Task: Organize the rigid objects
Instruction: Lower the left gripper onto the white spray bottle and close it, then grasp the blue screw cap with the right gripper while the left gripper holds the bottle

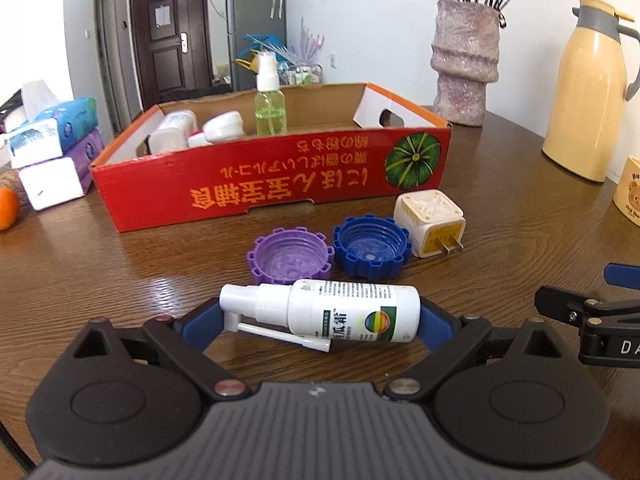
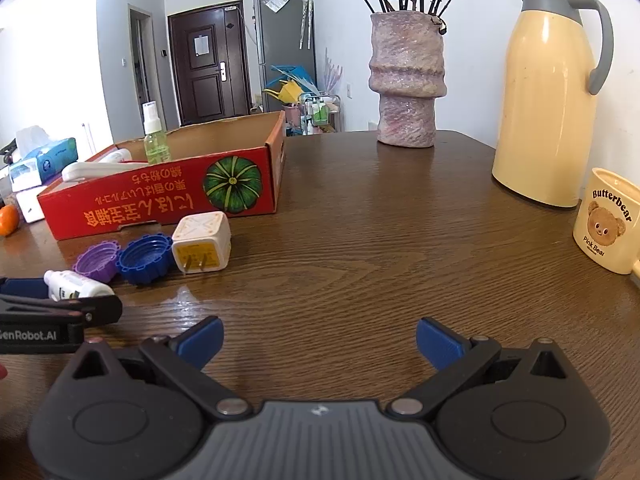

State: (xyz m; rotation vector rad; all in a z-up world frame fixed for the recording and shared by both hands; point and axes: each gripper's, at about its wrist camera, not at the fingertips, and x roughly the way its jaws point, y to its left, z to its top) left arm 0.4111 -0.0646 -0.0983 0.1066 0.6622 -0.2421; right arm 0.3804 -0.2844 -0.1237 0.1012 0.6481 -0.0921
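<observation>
A white spray bottle (image 1: 344, 314) lies on its side on the wooden table, crosswise between the blue fingertips of my left gripper (image 1: 320, 328), which stands open around it. Just beyond it sit a purple cap (image 1: 290, 256), a blue cap (image 1: 372, 246) and a cream plug adapter (image 1: 430, 222). Behind them is a red cardboard box (image 1: 272, 184) holding a green spray bottle (image 1: 270, 100) and white containers (image 1: 222, 126). My right gripper (image 2: 320, 340) hovers open over bare table, with nothing between its fingers. The plug adapter (image 2: 202, 242) is to its front left.
Tissue packs (image 1: 56, 140) and an orange (image 1: 7, 208) lie left of the box. A pink vase (image 2: 408, 80), a cream thermos jug (image 2: 548, 92) and a bear mug (image 2: 606, 224) stand at the back right. Open wood lies ahead of the right gripper.
</observation>
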